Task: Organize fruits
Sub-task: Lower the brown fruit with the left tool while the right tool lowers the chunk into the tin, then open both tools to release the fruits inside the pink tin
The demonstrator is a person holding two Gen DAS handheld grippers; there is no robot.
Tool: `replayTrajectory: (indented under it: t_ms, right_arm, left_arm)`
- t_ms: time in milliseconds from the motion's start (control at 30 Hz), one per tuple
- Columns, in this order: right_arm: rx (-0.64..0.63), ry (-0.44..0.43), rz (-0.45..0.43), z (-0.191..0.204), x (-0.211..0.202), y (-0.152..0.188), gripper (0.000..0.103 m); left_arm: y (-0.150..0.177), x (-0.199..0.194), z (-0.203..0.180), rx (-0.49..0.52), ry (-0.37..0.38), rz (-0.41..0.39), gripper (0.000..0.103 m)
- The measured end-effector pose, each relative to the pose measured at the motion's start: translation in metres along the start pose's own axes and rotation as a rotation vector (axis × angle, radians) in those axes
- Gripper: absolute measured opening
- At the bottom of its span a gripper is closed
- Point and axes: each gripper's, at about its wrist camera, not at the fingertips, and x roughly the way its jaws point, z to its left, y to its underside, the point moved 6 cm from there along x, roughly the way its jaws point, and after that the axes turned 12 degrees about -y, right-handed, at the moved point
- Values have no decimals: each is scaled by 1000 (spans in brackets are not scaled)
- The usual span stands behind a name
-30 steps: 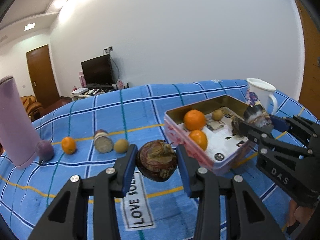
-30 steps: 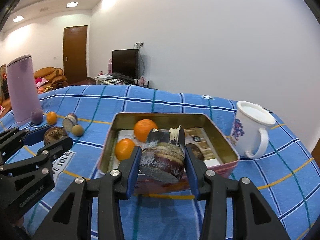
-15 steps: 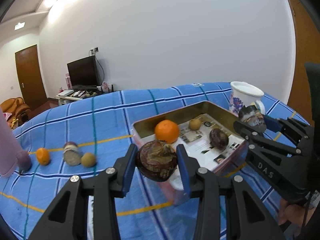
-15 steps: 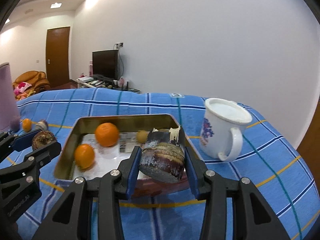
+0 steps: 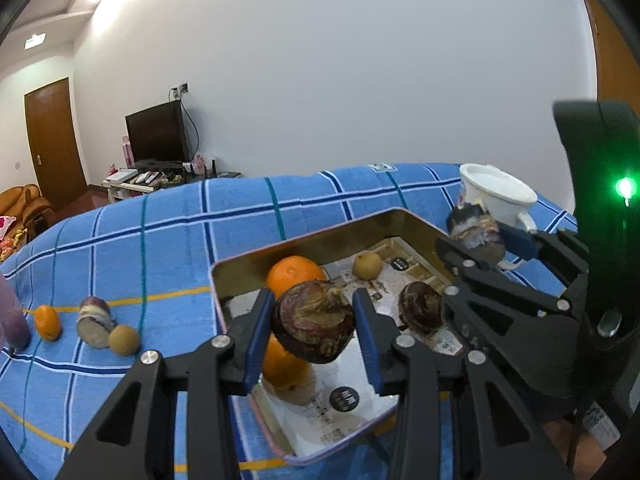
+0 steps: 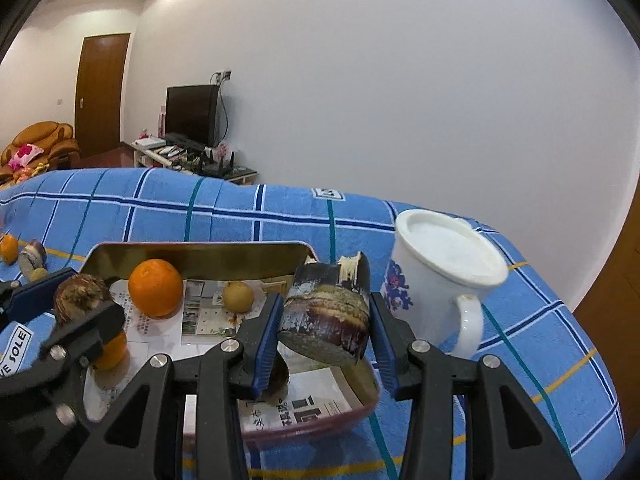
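Observation:
My left gripper (image 5: 314, 326) is shut on a round dark-purple mangosteen (image 5: 314, 322), held above the near left part of the metal tin (image 5: 304, 240). My right gripper (image 6: 325, 320) is shut on a dark cut fruit chunk (image 6: 326, 320), held above the tin's (image 6: 192, 254) right side. Inside the tin lie two oranges (image 5: 294, 276) (image 5: 280, 364), a small tan fruit (image 5: 368, 266) and a dark round fruit (image 5: 420, 308). In the left wrist view the right gripper (image 5: 476, 232) shows at the right, with its chunk (image 5: 474, 228).
A white flowered mug (image 6: 436, 276) stands right of the tin. Left on the blue checked cloth (image 5: 168, 240) lie an orange (image 5: 47, 322), a cut purple piece (image 5: 94, 320) and a tan fruit (image 5: 124, 340), beside a pink bottle (image 5: 10, 320).
Both grippers have moved right over the tin with their fruits still held. The tin and mug now lie closer and more central in both views.

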Motion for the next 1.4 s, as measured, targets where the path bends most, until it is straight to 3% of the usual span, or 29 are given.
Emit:
replayTrajectory:
  t_ms: [267, 600, 733, 800, 900, 933, 1033, 1267, 1400]
  right_arm:
    - [28, -83, 69, -3, 17, 0, 45]
    - [19, -173, 79, 6, 28, -1, 45]
    - [21, -193, 70, 7, 27, -3, 46]
    - [29, -201, 56, 6, 25, -3, 48]
    - [62, -190, 21, -1, 18, -5, 62]
    - [74, -192, 10, -3, 16, -5, 66]
    - [107, -217, -27, -9, 11, -6, 68]
    - [119, -211, -151, -7, -14, -11, 68]
    - [104, -166, -259, -5, -34, -16, 77]
  left_arm:
    - [-3, 13, -3, -30, 20, 39, 41]
    - [-1, 22, 3, -68, 34, 90, 41]
    - [-3, 21, 4, -66, 15, 72, 43]
    - [-4, 16, 4, -63, 1, 47, 49]
    - [-5, 8, 11, -74, -46, 6, 66]
    - [-7, 5, 14, -80, -59, -9, 75]
    - [-10, -4, 20, -90, -108, -62, 100]
    - [-13, -22, 31, -76, -158, -138, 103]
    - [-10, -22, 37, -78, -174, -130, 103]
